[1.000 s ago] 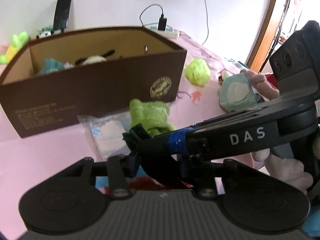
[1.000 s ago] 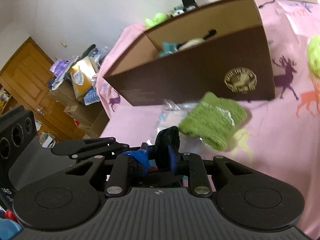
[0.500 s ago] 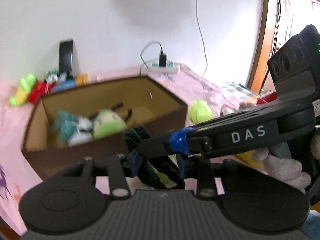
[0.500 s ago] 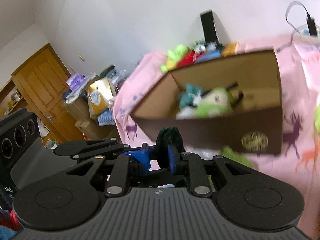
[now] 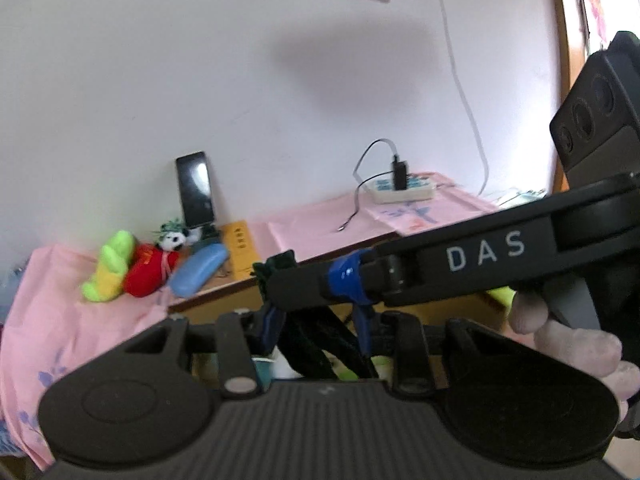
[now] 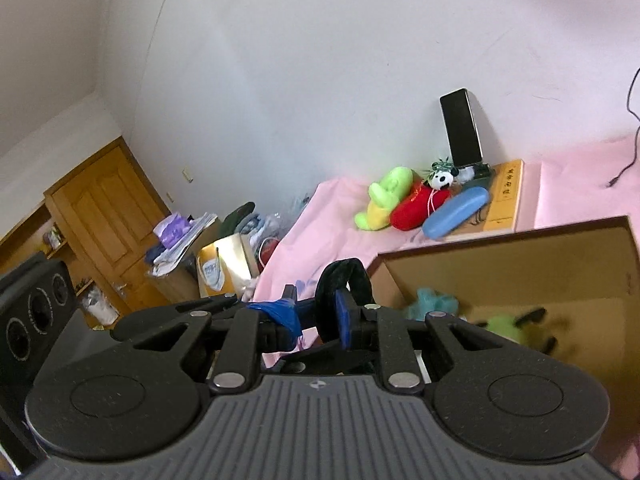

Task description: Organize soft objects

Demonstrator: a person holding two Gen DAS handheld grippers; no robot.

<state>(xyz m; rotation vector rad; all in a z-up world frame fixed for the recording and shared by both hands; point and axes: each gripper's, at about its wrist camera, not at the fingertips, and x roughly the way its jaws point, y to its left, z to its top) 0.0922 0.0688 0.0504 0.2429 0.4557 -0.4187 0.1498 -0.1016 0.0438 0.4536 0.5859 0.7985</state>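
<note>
Both grippers are shut together on one dark green soft cloth (image 5: 316, 340), held up in the air. My left gripper (image 5: 316, 320) pinches it from below, and the right gripper's finger crosses in front in the left wrist view. My right gripper (image 6: 320, 316) holds the cloth's rolled end (image 6: 346, 280) in the right wrist view. The open brown cardboard box (image 6: 520, 264) lies just ahead and below, with a teal toy (image 6: 436, 300) and a green plush (image 6: 508, 326) inside. A green-yellow plush (image 6: 384, 200), a red plush (image 6: 420, 208) and a small panda (image 6: 442, 178) lie behind the box.
A pink cloth (image 6: 320, 232) covers the table. A phone (image 5: 196, 190) leans on the wall, with a blue glasses case (image 5: 200, 270) and a yellow book (image 5: 240, 248) below it. A power strip (image 5: 404, 192) sits at the back right. Cluttered boxes (image 6: 224, 260) stand beside the table.
Both grippers rose and tilted upward with the dark cloth, from low in front of the box to above its near rim. The green towel and packet on the table dropped out of view.
</note>
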